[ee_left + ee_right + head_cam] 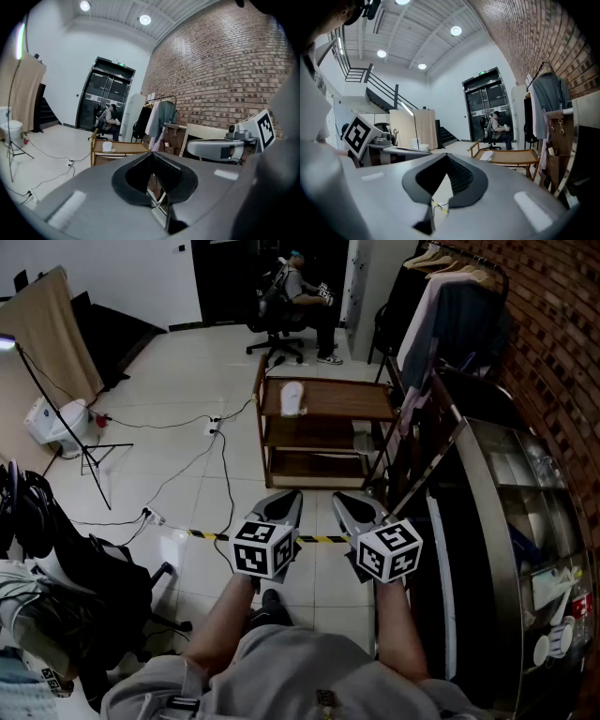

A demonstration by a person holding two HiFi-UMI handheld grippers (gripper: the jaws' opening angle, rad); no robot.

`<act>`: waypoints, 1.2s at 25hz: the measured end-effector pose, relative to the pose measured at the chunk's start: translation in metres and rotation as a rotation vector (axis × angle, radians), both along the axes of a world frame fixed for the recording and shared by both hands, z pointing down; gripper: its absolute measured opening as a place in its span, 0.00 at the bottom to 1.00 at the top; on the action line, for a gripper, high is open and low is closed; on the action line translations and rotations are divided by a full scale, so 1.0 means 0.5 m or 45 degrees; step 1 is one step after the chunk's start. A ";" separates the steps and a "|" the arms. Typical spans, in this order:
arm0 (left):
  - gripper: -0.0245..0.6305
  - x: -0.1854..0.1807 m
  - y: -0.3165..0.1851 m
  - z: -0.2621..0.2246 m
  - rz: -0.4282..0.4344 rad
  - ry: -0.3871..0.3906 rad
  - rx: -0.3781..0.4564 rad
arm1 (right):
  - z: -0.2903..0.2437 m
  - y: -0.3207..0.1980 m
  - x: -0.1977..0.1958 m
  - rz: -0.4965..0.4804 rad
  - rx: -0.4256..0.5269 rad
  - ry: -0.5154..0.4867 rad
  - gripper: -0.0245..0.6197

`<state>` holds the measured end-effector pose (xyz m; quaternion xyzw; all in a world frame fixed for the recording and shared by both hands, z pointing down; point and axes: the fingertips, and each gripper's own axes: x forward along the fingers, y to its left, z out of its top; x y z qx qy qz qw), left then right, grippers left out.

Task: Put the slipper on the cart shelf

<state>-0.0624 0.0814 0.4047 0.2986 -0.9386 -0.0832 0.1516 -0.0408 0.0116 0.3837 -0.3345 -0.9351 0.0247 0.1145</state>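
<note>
A white slipper [293, 397] lies on the top shelf of a wooden cart [347, 412] a few steps ahead on the tiled floor. Both gripper views catch it too, the slipper [107, 146] on the cart [123, 148] in the left one, the slipper [487, 155] on the cart [513, 157] in the right one. My left gripper [287, 499] and right gripper [348, 503] are held side by side at waist height, pointing toward the cart and well short of it. Each is shut with nothing between its jaws, as the left gripper [151, 157] and right gripper [446, 158] views show.
A pale object [364, 440] rests on the cart's middle shelf. A clothes rack [450, 296] and a steel counter [525, 521] line the right side. Cables, a light stand [84, 448] and striped floor tape [206, 534] lie to the left. A person sits on an office chair [281, 334] beyond the cart.
</note>
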 end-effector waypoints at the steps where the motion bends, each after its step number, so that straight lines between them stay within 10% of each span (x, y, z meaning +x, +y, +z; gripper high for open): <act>1: 0.05 -0.016 0.003 -0.001 0.001 -0.002 0.000 | 0.000 0.004 -0.015 0.000 0.001 0.000 0.04; 30: 0.05 -0.509 0.097 0.071 0.083 0.091 -0.011 | 0.044 0.056 -0.512 0.146 0.029 0.076 0.04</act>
